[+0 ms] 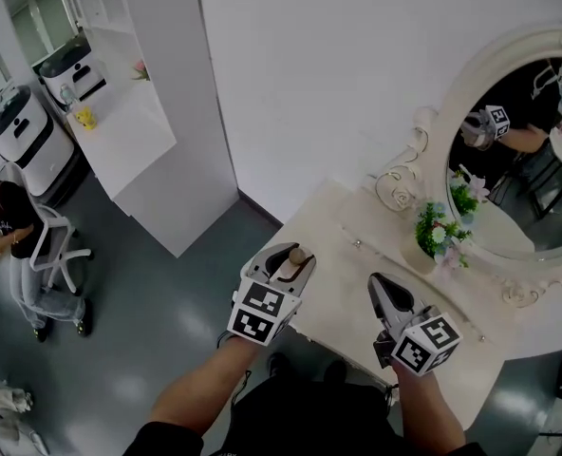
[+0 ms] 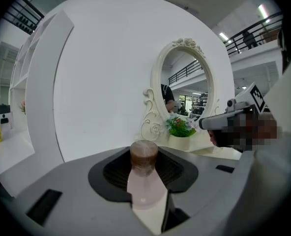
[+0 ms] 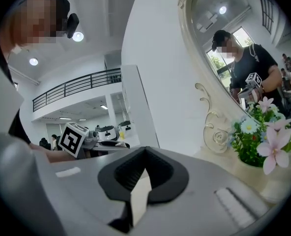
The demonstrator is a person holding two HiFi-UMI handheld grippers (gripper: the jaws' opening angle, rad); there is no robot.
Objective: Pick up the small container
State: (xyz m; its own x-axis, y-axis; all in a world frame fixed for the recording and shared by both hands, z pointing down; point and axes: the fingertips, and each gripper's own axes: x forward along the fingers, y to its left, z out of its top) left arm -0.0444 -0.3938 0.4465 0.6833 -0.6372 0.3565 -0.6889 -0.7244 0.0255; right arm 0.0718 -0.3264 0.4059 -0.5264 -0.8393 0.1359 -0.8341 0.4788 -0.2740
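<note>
Left gripper (image 1: 294, 258): fingers part-open, pinching the small container (image 2: 144, 181), brown cap up between them.
Right gripper (image 1: 377, 282): fingers closed together, empty, table (image 1: 343, 302) beneath.

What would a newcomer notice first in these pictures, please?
The ornate white oval mirror at the dressing table's far right, with a pot of flowers before it. Nearer, the left hand-held gripper is shut on the small container, brown-capped, above the table's left edge.
</note>
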